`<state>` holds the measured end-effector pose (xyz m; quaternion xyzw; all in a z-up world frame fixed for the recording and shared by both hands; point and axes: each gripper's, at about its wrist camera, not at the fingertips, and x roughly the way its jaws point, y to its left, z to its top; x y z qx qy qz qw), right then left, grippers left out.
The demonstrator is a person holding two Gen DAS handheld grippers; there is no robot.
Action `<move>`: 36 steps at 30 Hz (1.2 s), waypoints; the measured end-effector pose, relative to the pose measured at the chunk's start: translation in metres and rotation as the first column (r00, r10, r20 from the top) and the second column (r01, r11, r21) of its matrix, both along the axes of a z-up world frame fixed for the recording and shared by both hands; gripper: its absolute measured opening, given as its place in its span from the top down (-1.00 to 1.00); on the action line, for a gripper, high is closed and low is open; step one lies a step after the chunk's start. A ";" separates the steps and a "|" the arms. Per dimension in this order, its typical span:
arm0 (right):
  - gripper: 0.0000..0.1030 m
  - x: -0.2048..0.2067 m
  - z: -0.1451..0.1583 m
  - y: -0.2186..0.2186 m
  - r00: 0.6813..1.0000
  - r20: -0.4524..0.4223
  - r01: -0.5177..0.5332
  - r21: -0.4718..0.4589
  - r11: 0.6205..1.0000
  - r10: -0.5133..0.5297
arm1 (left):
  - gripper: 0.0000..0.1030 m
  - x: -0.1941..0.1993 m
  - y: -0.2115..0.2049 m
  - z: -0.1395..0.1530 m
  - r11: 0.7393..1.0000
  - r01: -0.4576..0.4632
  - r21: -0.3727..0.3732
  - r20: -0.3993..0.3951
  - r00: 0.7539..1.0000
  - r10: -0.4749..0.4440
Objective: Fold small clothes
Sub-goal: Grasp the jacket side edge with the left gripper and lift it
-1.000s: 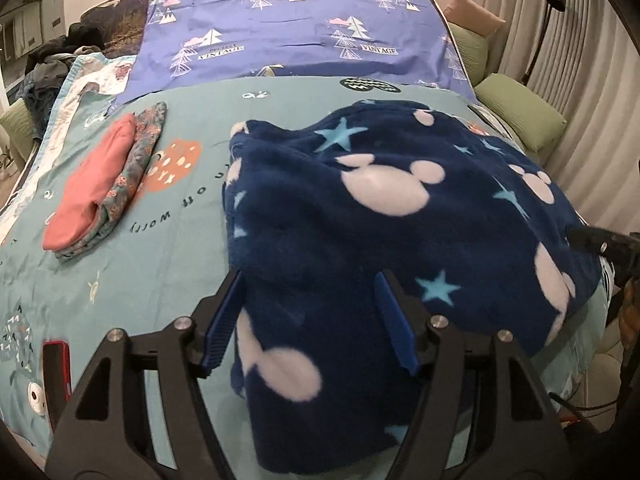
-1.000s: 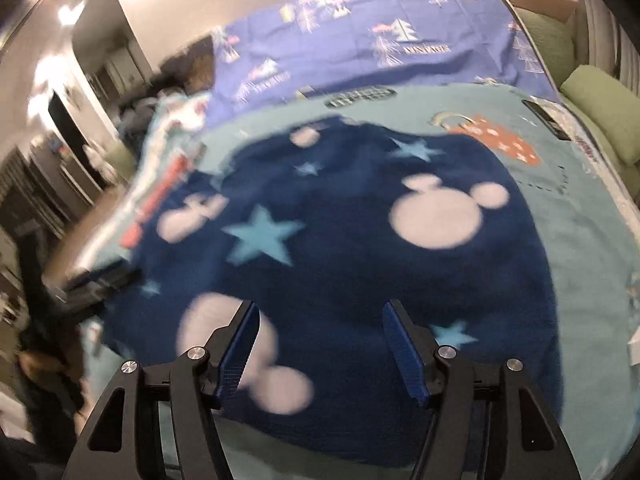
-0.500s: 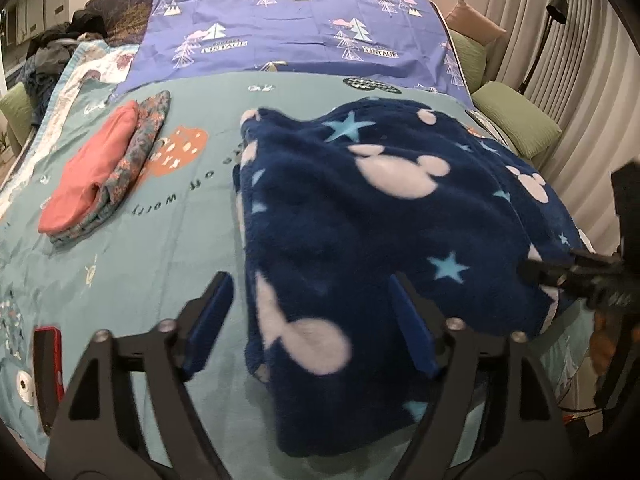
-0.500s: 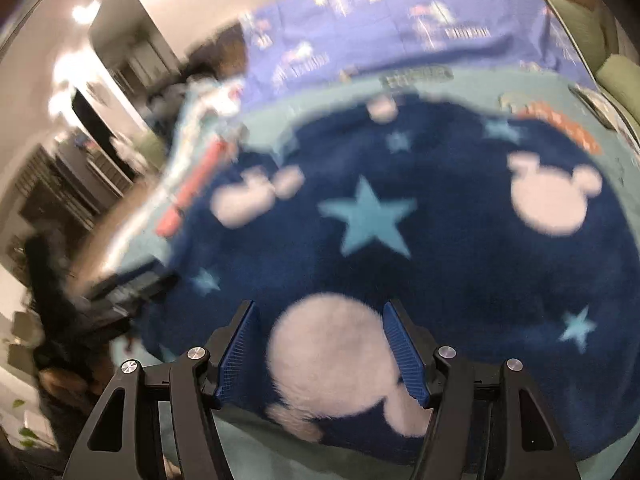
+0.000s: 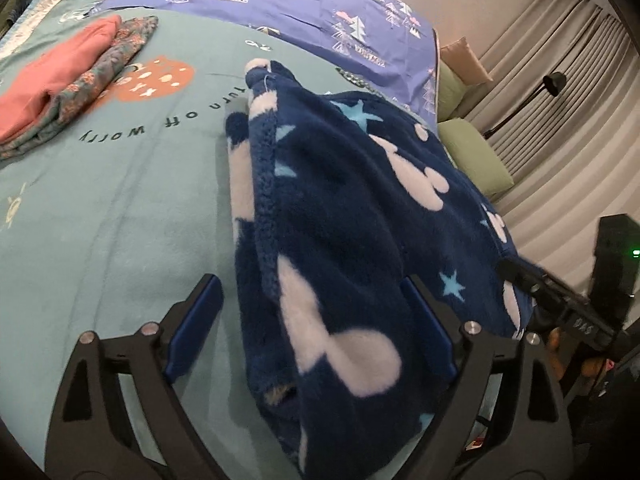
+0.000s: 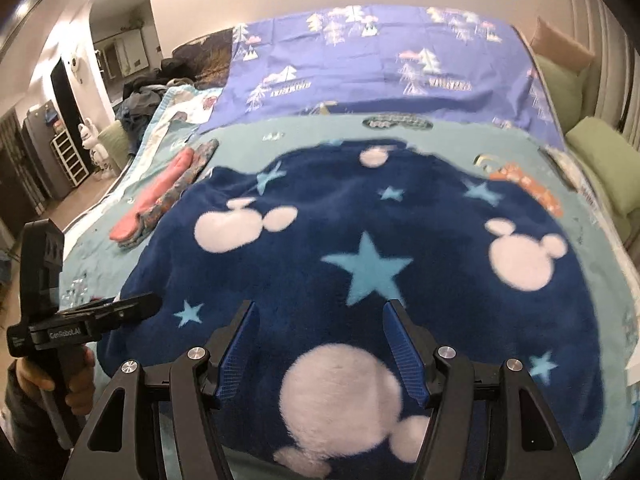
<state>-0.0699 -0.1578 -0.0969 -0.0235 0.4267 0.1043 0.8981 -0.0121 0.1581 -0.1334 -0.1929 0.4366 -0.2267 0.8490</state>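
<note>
One hand point(image 6: 44, 376) grips the left gripper point(image 6: 120, 308), right-wrist view only.

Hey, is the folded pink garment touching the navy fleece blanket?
Apart. The left wrist view shows bare teal bedsheet between the pink garment and the blanket.

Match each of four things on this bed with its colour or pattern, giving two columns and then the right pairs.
Column one:
1. fleece garment
2. top folded garment
3. lower folded garment
4. duvet cover at the far end

Column two:
A. plain coral pink
B. purple with pine trees
C. navy with white mouse heads and pale blue stars
D. small floral print

Pairs: 1-C, 2-A, 3-D, 4-B
</note>
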 end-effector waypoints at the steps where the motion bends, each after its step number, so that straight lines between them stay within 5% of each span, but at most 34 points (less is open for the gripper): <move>1: -0.27 0.004 -0.006 -0.001 1.000 -0.029 0.005 0.001 1.000 -0.005 | -0.76 0.002 -0.001 0.000 1.000 0.005 -0.010 0.004 1.000 -0.005; 11: -0.38 0.007 -0.019 -0.006 0.999 -0.038 0.005 0.023 1.000 -0.004 | -0.76 0.030 0.004 -0.004 0.990 0.035 -0.135 -0.042 0.998 -0.041; 17: -0.41 0.010 -0.019 -0.012 0.999 -0.048 -0.001 0.071 0.997 0.004 | -0.22 0.037 0.001 -0.005 0.988 0.034 -0.153 -0.067 0.997 -0.044; 22: -0.42 0.009 -0.019 -0.015 0.999 -0.049 -0.006 0.097 0.995 0.011 | 0.20 0.032 -0.007 0.013 0.995 0.037 -0.087 -0.026 0.999 -0.040; 36: -0.42 0.002 -0.014 -0.038 0.998 -0.055 -0.006 0.209 0.978 0.018 | 0.39 0.026 -0.066 0.097 0.977 0.102 0.185 0.106 0.987 -0.123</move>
